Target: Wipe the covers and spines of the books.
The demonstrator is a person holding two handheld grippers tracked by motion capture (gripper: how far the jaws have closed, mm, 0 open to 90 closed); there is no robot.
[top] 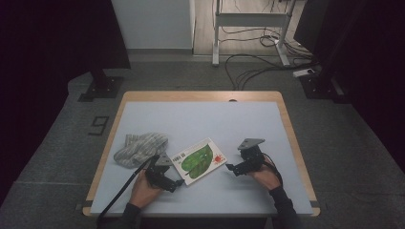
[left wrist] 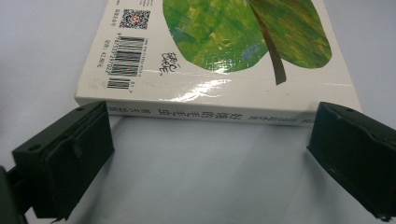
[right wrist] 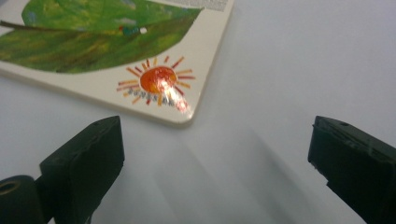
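Note:
A white board book (top: 198,161) with a green leaf on its cover lies flat on the pale blue mat, front centre. In the left gripper view the book (left wrist: 219,42) shows its barcode and printed spine, just ahead of my left gripper (left wrist: 212,135), whose jaws stand wide open on either side of the spine without touching it. In the high view that left gripper (top: 177,181) sits at the book's near-left edge. My right gripper (top: 231,168) is to the book's right, open and empty. Its own view has the book's corner with an orange sun (right wrist: 159,81) just beyond the right gripper (right wrist: 217,140).
A grey striped cloth (top: 140,148) lies crumpled left of the book. The table (top: 200,95) has a wooden rim around the mat. Beyond it are a grey floor, loose cables (top: 253,67) and a desk frame (top: 250,24).

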